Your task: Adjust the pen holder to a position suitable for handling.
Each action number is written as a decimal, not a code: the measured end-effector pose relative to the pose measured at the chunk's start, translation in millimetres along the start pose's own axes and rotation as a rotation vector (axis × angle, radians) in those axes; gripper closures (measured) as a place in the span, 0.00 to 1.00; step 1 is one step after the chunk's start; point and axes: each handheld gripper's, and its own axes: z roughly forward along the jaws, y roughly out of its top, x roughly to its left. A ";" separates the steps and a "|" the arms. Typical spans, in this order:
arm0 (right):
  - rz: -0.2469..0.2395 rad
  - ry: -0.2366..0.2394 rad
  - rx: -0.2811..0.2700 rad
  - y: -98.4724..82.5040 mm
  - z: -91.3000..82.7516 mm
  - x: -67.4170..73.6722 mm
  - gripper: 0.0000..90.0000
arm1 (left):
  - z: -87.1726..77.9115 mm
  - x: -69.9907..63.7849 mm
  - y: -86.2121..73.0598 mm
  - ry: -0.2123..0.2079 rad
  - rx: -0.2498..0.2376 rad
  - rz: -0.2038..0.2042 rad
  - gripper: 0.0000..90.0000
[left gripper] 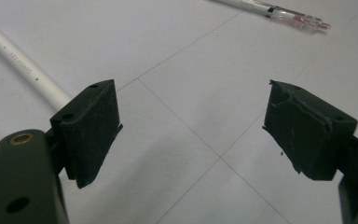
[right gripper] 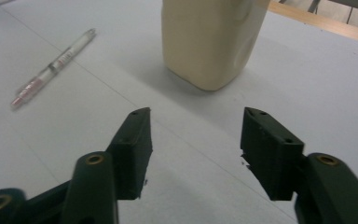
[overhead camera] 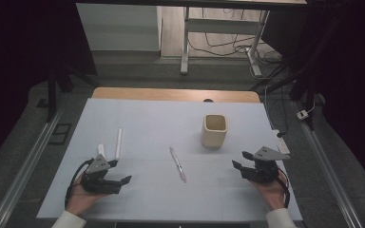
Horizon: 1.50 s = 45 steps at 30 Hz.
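My left gripper [overhead camera: 121, 181] sits lower left of the high view, jaws wide apart w/ nothing between them. In the left gripper view the gap [left gripper: 193, 130] shows just bare table [left gripper: 177, 60]. My right gripper [overhead camera: 238, 161] is lower right in the high view; jaws partly apart, nothing in them. Right gripper view: gap [right gripper: 196, 140] over bare table, pads touching nothing.

Pen [overhead camera: 177, 164] lies flat at centre of the high view, between the two grippers, apart from both. It's at top right of the left gripper view [left gripper: 279, 13] & upper left of the right gripper view [right gripper: 51, 67].

Cup [overhead camera: 214, 130] stands upright right of centre, above my right gripper in the high view; top centre of the right gripper view [right gripper: 209, 42], just ahead of the jaws, not touching.

White tube [overhead camera: 119, 142] lies above my left gripper in the high view, left edge of the left gripper view [left gripper: 23, 65]. A shorter white piece [overhead camera: 101, 149] lies just left of it, near the gripper; can't tell what it is.
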 end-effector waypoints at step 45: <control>0.135 -0.079 0.112 37.2 69.9 -41.1 0.99 | 0.4 -1.8 -0.5 -0.005 -0.005 0.005 0.20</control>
